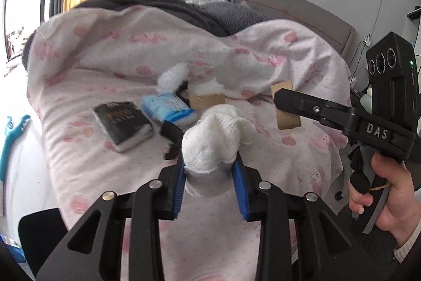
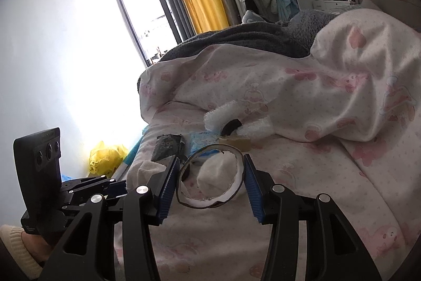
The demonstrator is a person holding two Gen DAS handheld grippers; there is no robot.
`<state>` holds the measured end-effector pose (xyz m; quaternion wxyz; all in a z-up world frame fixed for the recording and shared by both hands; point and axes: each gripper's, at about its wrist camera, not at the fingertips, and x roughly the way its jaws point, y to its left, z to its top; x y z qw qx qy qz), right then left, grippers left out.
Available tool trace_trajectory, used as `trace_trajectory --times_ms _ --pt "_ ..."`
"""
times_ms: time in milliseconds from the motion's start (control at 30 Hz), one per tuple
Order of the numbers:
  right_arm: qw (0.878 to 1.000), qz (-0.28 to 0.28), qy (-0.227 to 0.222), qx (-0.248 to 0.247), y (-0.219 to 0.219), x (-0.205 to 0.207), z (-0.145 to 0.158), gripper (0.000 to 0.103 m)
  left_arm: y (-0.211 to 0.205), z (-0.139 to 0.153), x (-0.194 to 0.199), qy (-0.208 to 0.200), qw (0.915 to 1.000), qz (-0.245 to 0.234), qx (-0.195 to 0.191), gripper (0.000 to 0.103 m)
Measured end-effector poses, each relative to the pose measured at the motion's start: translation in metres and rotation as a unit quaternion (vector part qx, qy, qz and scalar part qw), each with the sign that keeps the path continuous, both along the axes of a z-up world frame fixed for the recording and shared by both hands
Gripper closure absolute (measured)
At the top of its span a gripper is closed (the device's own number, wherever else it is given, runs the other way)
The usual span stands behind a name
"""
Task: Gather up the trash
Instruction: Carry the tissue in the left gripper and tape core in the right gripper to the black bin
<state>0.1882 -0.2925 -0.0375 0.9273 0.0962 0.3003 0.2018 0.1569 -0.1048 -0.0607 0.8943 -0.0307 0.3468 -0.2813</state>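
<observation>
Left gripper [image 1: 211, 170] pinches a white sock [image 1: 215, 138]; right gripper [image 2: 210, 182] stands spread around a cardboard tube [image 2: 210, 175].

The sock bulges up from between the blue pads [image 1: 240, 188]. Just beyond, on the pink quilt [image 1: 105, 49], lie a black book [image 1: 123, 124], a blue tissue pack [image 1: 168, 107] and scraps of cardboard [image 1: 206, 102].
</observation>
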Motion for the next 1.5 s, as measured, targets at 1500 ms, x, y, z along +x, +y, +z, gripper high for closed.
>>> trace_trajectory --times_ms 1500 --pt "0.988 0.135 0.049 -0.05 0.273 0.015 0.012 0.054 0.255 -0.09 -0.016 0.14 0.9622 0.214 0.094 0.068"
